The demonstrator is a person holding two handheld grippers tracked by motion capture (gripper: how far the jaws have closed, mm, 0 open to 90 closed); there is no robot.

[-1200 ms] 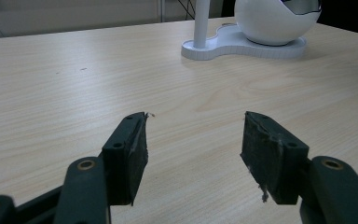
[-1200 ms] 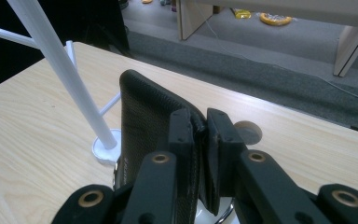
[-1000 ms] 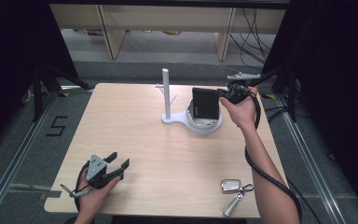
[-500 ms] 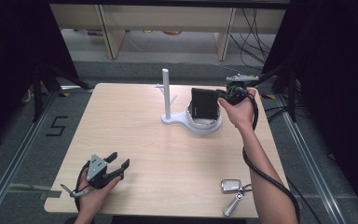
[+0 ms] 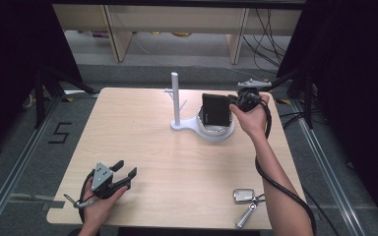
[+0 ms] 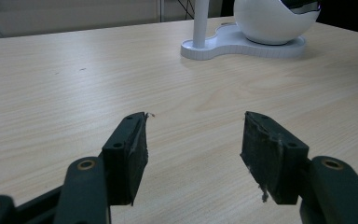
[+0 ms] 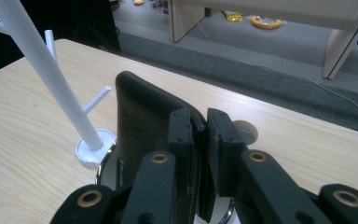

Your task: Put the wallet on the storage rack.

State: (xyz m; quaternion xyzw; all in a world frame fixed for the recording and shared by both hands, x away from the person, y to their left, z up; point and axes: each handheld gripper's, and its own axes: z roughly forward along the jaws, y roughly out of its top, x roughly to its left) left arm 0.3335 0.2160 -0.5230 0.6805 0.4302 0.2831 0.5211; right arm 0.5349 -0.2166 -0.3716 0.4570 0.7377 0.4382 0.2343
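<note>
A black leather wallet point(image 5: 215, 110) stands on edge over the round bowl of a white stand point(image 5: 216, 132). My right gripper point(image 5: 235, 103) is shut on the wallet's right edge; in the right gripper view its jaws pinch the wallet point(image 7: 142, 116) between them. The stand's thin white post point(image 5: 175, 98) rises to the left of the bowl, with short side pegs. My left gripper point(image 5: 125, 169) rests open near the table's front left corner, with bare wood between its pads point(image 6: 130, 149). The white stand point(image 6: 242, 39) lies far ahead of it.
A set of keys with a silver fob point(image 5: 245, 196) lies near the front right of the wooden table point(image 5: 177, 162). Dark curtains flank the table, and shelving with cables stands beyond its far edge.
</note>
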